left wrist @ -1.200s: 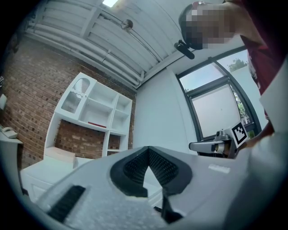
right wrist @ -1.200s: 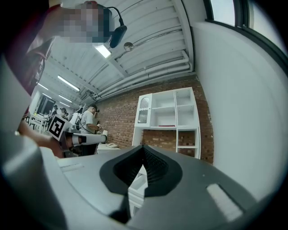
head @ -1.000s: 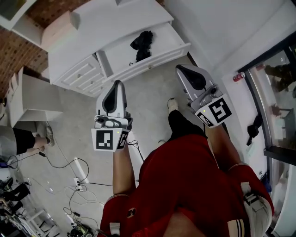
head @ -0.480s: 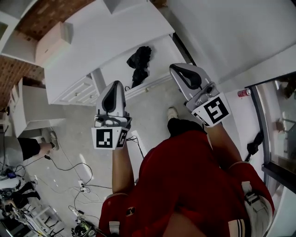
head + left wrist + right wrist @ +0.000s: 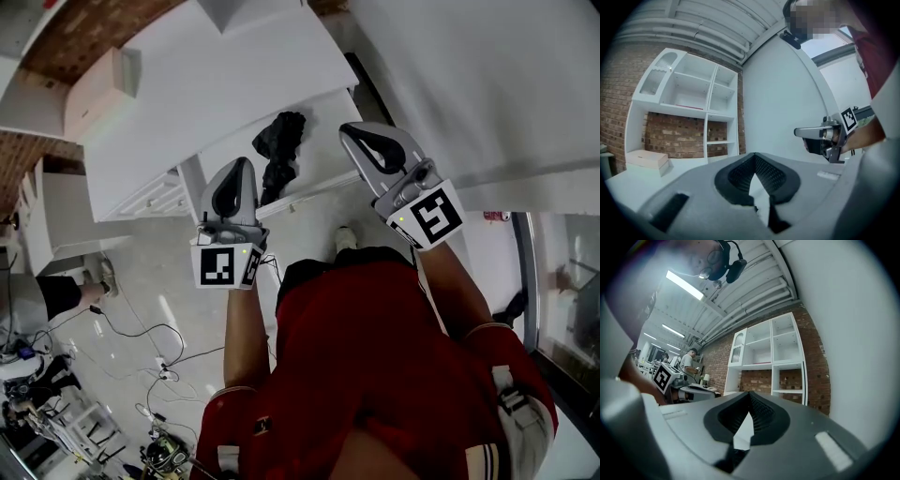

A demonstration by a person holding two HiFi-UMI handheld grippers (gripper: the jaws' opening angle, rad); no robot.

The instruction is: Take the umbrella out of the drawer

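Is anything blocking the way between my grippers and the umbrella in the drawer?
Nothing visible does. The drawer is open and the black umbrella lies uncovered in it, with nothing on top. In the head view the left gripper and right gripper flank it, jaws shut and empty.

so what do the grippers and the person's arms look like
Both the left gripper and right gripper have light grey shells with black ribbed pads lining the jaws. Each carries a white cube printed with black square markers. The person wears a red short-sleeved top with white-trimmed cuffs.
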